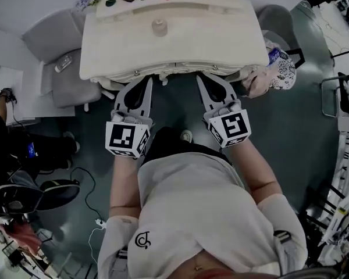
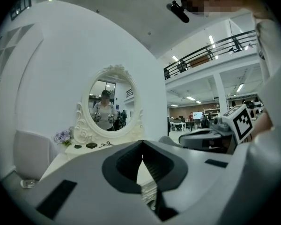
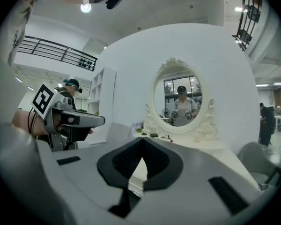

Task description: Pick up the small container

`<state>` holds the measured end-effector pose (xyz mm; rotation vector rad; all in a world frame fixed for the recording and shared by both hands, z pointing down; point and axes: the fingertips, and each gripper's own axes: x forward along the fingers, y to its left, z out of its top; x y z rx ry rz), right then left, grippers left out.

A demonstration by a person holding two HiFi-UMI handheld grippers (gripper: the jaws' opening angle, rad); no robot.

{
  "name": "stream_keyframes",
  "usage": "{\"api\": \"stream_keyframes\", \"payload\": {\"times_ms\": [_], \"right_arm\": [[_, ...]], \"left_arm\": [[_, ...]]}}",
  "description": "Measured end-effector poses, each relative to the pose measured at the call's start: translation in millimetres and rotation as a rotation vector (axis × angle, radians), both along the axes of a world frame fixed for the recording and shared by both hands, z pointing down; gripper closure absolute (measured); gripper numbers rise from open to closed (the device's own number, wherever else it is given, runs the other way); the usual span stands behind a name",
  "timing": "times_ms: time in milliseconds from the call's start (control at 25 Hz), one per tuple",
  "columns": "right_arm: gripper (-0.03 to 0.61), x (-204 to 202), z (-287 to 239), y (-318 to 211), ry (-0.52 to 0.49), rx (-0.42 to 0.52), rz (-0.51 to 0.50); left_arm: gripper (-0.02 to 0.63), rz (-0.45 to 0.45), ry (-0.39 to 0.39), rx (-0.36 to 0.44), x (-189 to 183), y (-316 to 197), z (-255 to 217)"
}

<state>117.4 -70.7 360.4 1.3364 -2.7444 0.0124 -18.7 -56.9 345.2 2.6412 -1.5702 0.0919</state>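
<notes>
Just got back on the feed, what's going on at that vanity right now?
A person stands at a white dressing table, holding the left gripper and the right gripper side by side at its near edge. Both have their jaws shut with nothing between them. The small container sits untouched in the middle of the tabletop, beyond both grippers, so the pickup has not started.

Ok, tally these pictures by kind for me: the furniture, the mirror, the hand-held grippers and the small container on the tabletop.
Dressing table: 1
Oval mirror: 1
Grey chairs: 2
Hand-held grippers: 2
Small container: 1
Total: 7
</notes>
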Motion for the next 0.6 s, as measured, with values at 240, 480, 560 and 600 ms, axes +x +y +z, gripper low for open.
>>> {"api": "stream_keyframes", "payload": {"times_ms": [240, 480, 560, 600], "right_arm": [[0.571, -8.4, 14.2, -65.6, 0.032, -0.022, -0.051], [0.571, -14.2, 33.2, -144.9, 0.034, -0.074, -0.038], [0.571, -15.2, 41.1, -168.9, 0.029, -0.094, -0.029], [0.571, -15.6, 45.5, -179.7, 0.028, -0.108, -0.024]], "left_arm": [[0.601, -0.036, -0.013, -0.07, -7.0, -67.9, 30.7], [0.601, -0.006, 0.031, -0.093, -12.3, -147.1, 56.9], [0.601, 0.025, 0.034, -0.1, -11.0, -169.2, 66.7], [0.601, 0.031, 0.034, -0.107, -11.2, -179.2, 73.0]]}}
